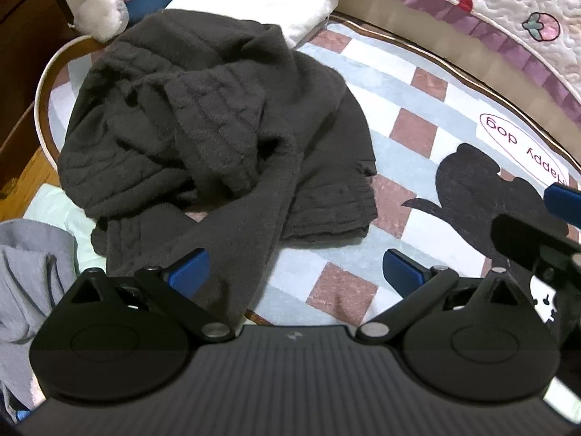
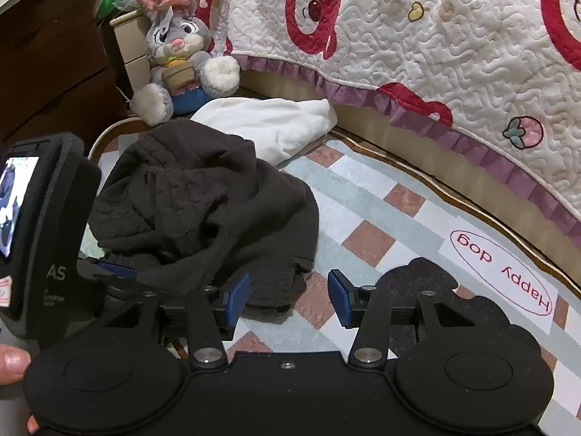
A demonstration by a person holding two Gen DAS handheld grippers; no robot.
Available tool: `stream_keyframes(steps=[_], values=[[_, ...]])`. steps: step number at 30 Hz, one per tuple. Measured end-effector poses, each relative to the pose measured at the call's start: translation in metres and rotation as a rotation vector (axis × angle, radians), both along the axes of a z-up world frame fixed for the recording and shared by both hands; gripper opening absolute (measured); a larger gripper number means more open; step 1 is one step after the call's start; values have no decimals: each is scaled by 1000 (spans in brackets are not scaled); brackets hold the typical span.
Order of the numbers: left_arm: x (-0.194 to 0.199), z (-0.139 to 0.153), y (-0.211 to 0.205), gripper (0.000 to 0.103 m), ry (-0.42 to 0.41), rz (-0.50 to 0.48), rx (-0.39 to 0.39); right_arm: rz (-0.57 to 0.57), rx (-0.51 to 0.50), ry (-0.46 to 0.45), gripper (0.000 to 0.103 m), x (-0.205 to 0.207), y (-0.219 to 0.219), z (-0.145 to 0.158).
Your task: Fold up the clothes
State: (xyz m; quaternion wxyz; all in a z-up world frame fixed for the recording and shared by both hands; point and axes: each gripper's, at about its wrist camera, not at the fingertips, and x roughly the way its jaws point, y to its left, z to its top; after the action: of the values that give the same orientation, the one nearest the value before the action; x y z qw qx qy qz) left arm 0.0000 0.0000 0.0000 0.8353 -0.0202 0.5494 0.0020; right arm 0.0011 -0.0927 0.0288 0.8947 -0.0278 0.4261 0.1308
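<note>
One garment, a dark knit sweater (image 1: 203, 127), lies crumpled in a heap on the checked rug (image 1: 417, 83) beside the bed; I judge no fold made yet. Left tongs (image 1: 296, 272) spread, a strip of the sweater's knit trailing between the pads, not pinched. Right tongs (image 2: 288, 299) spread, empty, at the sweater's near edge. A white cloth (image 2: 276, 123) and grey garment (image 1: 32, 272) lie nearby, state of folding unclear. Left to do: flatten, fold.

Checkered rug (image 1: 366, 83) — dark sweater (image 1: 218, 127), white cloth (image 1: 290, 3)
</note>
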Motion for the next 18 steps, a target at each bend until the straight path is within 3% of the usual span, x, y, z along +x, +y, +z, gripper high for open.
stream_keyframes(steps=[18], values=[[0,-8,6,103,25,6,-8,-32,5,-58,58,-13,3,-6]])
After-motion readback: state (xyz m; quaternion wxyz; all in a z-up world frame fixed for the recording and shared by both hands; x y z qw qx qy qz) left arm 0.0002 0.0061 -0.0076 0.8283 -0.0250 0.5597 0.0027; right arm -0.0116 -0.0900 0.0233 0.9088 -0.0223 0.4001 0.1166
